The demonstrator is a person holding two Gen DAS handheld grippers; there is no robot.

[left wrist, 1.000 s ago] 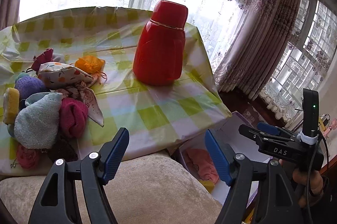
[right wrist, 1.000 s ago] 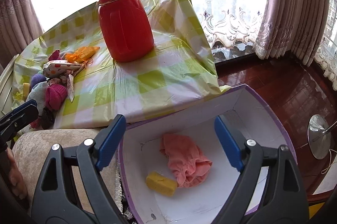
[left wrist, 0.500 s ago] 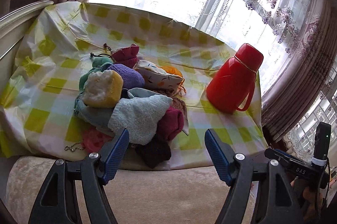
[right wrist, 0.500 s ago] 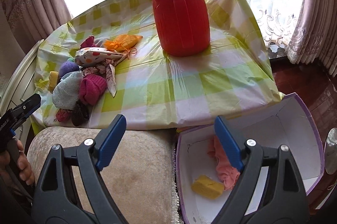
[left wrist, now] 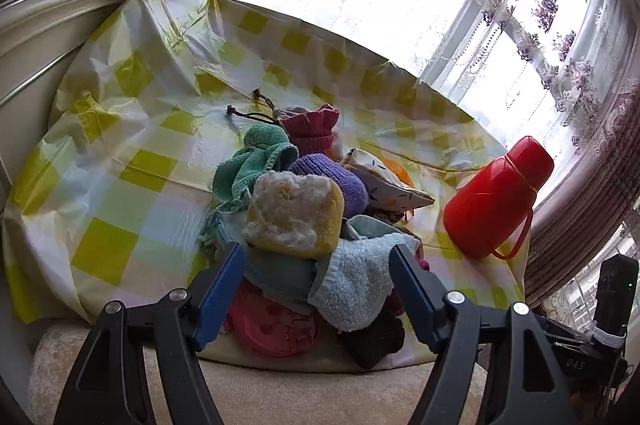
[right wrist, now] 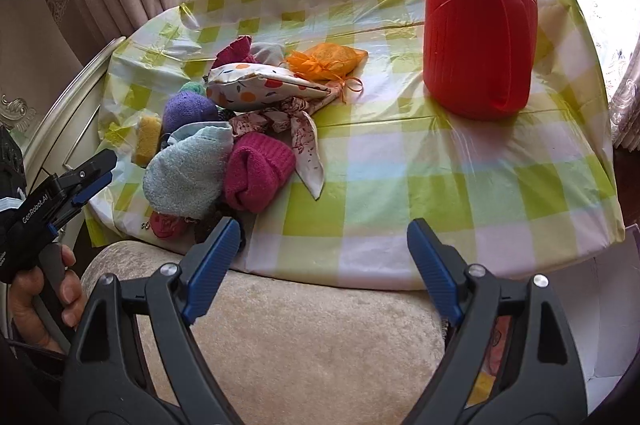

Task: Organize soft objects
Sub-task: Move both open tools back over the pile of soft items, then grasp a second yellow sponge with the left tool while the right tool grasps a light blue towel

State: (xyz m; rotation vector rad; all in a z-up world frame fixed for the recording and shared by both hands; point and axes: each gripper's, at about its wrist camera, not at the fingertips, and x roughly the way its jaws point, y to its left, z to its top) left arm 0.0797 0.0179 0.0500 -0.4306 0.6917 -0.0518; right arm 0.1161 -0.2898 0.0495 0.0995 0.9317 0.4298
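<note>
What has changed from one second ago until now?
Both views swung away from the box toward the pile of soft objects; the left hand-held gripper now frames it closely. Nothing was grasped or released. Both grippers stayed open, and the pile and the red thermos stayed in place.

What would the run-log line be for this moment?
left gripper: open, empty, at soft pile | right gripper: open, empty | thermos: upright

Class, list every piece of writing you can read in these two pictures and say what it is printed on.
"GenRobot.AI": on the side of the left gripper, seen from the right wrist.
"DAS": on the black body of the right gripper, seen from the left wrist.
No other writing is readable; the patterned pouch shows only dots and shapes.
</note>
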